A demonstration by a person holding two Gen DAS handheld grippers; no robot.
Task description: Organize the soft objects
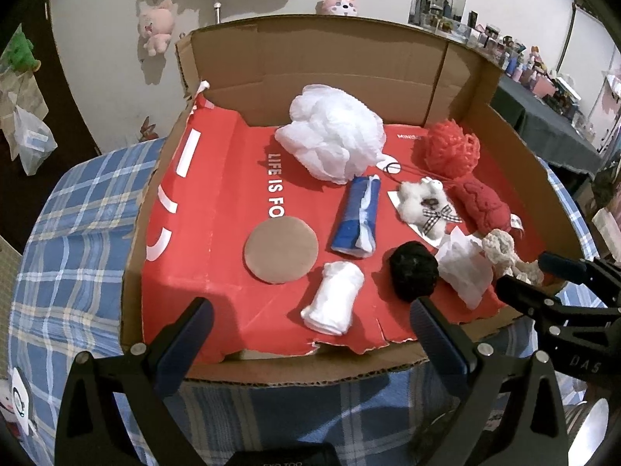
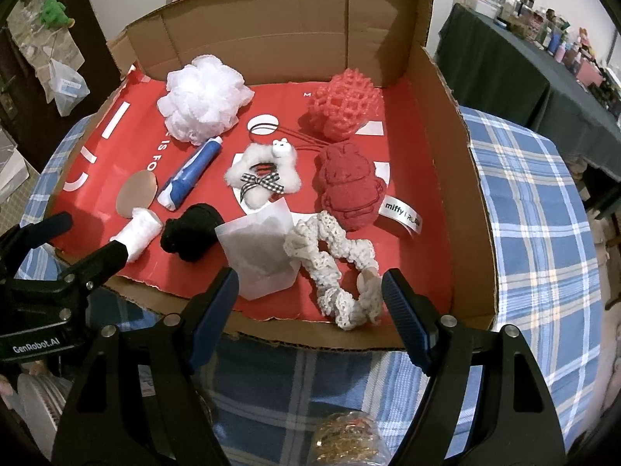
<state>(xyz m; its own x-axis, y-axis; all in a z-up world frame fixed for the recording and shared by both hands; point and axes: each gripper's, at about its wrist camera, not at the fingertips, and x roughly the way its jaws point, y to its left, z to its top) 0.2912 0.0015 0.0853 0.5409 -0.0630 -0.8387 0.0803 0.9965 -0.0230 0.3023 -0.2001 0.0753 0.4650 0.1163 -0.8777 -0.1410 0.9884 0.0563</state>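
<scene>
While both are held over the near box edge, left hand-held gripper point(image 1: 310, 322) open and empty, right hand-held gripper point(image 2: 310, 295) likewise, cream scrunchie point(image 2: 333, 268) seen at its 12 o'clock.

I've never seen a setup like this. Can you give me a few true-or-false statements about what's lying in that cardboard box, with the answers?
1. The fluffy white mesh bath pouf lies toward the back of the cardboard box. True.
2. The right gripper is clamped on the cream crocheted scrunchie. False: it is open and holds nothing.
3. The black knotted fabric ball sits beside the small white rolled cloth. True.
4. The blue-and-white tube stands upright. False: it lies flat.
</scene>
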